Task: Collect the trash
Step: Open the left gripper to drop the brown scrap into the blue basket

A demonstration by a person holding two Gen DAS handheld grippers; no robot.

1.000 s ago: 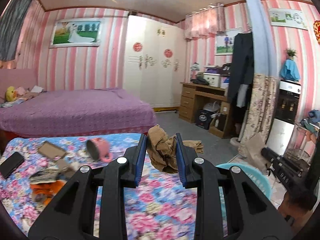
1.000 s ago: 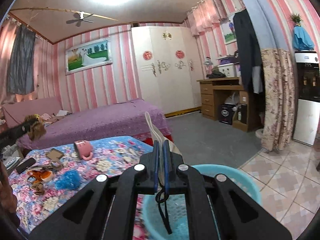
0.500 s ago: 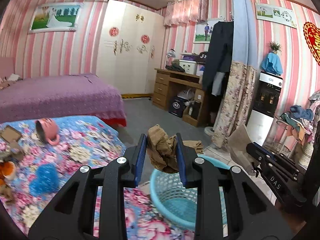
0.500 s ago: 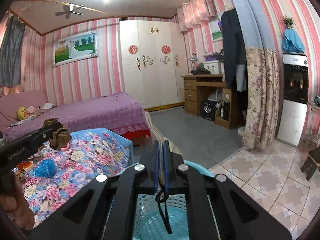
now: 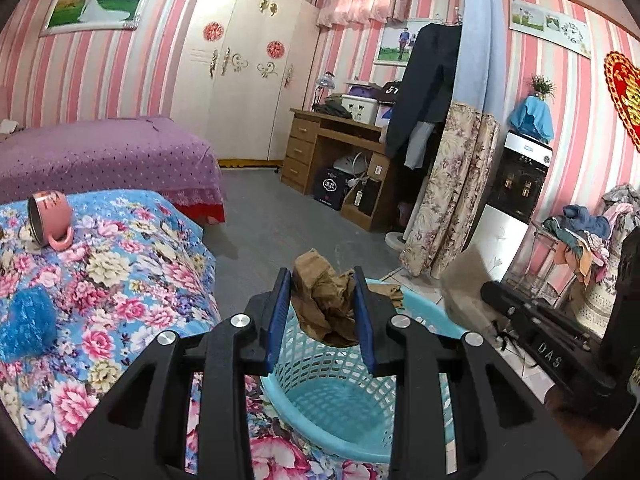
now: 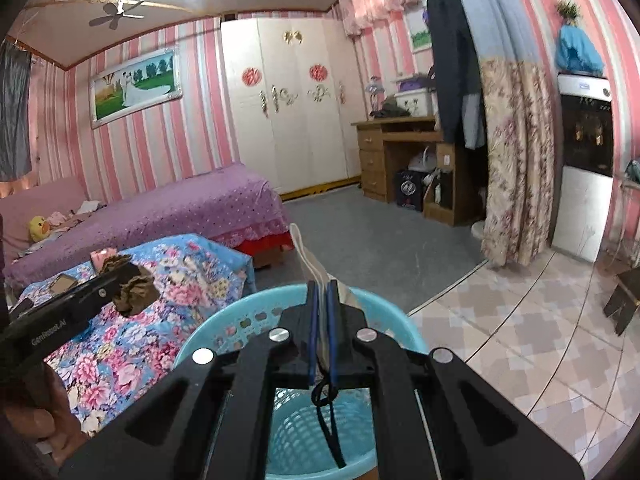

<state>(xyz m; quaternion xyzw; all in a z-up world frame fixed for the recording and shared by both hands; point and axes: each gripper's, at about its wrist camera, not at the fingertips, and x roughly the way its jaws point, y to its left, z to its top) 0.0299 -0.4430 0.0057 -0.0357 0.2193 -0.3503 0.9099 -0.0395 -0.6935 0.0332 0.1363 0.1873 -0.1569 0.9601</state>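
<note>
In the left wrist view the left gripper (image 5: 322, 312) pinches a crumpled wad of brown paper (image 5: 326, 306) between its blue pads, at the lower middle of the frame. The wad's lower end hangs over the open mouth of the light blue basket (image 5: 340, 412), and its top pokes up past the fingertips, so its long axis runs roughly up and down in the picture. The near rim of the basket is hidden behind the gripper's black arms. At the right edge the right gripper (image 5: 490, 292) reaches in from the side; what it carries shows only as a grey-brown blur, too smeared to read.

The right wrist view settles that: the right gripper (image 6: 322, 312), lower middle, has its pads pressed together on a flat pale sheet or flattened bag (image 6: 310, 256). The sheet points away from the camera and upward, its long axis running along the fingers toward the middle of the frame. A black cord (image 6: 328, 420) dangles from between the pads down into the basket (image 6: 240, 320), whose lower part is cut off by the gripper body.

At the left of this view the left gripper (image 6: 120, 284) appears side-on, with the brown paper (image 6: 134, 290) bulging from its tip over the flowered bedspread (image 6: 120, 344). A hand is half cut off at the lower left corner.

A pink mug (image 5: 50, 220) lies on its side on the bedspread at the left of the left wrist view, with a blue crinkly lump (image 5: 26, 324) below it.
</note>
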